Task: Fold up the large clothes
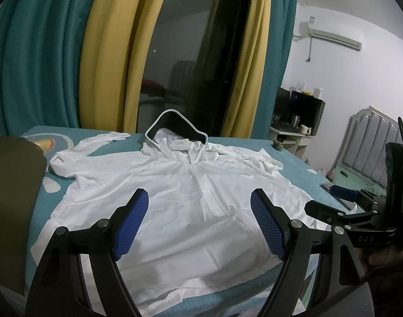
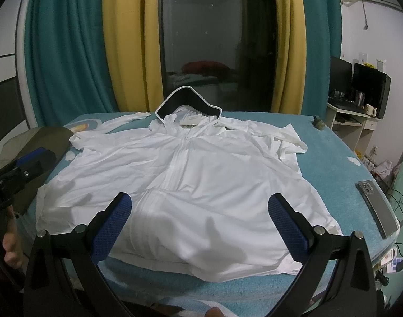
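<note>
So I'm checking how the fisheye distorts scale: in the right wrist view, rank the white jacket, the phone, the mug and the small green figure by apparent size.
1. white jacket
2. phone, though it lies nearer the camera
3. mug and small green figure: similar, too close to rank

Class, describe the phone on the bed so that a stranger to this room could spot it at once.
Start at the teal bed with the white hooded jacket spread across it. Look past the jacket's right hem to the bed's right edge: the phone lies flat there, apart from the cloth. It is the only slim, grey, hard rectangle, with camera lenses at its far end.
</note>
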